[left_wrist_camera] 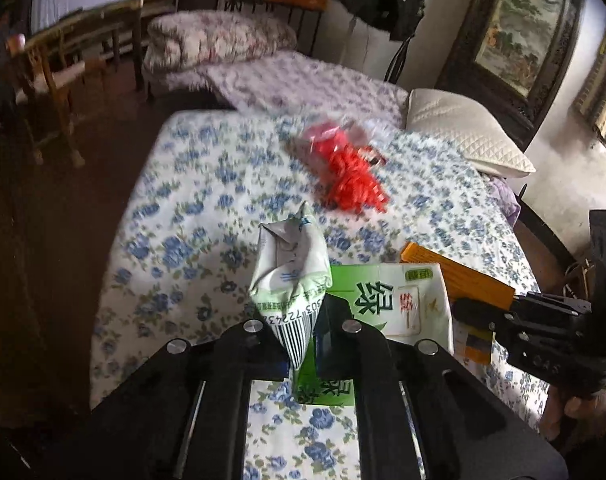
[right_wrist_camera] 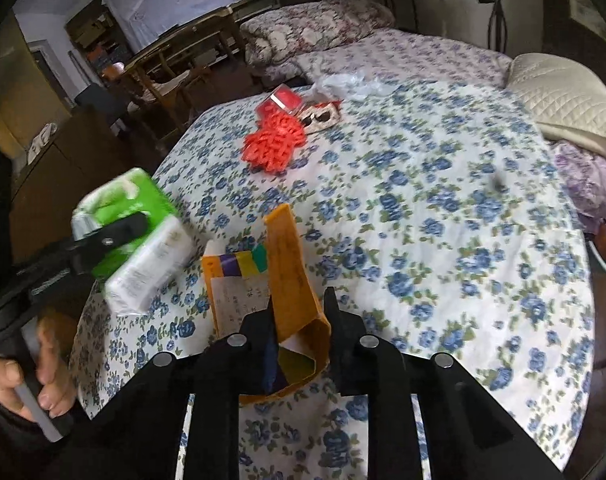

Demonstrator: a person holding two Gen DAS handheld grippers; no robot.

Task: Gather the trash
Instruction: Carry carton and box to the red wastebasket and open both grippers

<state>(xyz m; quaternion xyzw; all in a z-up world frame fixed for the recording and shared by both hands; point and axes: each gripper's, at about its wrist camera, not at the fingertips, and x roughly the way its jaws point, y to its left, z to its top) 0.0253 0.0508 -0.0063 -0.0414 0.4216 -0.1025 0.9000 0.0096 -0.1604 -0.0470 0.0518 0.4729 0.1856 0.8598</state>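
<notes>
Collect trash, early stage. Two items lifted off blue-flowered bedsheet, none binned; no bin in view.

Left gripper: fingers pressed nearly together, pinching crumpled white-green plastic wrapper by barcode end, above green-white tissue pack.

Right gripper: fingers narrow, pinching flattened orange cardboard carton, one end raised, other end near sheet.

Left on bed: red plastic-net bundle, clear crinkled film, small printed box. Tissue pack possibly trash, cannot tell.
</notes>
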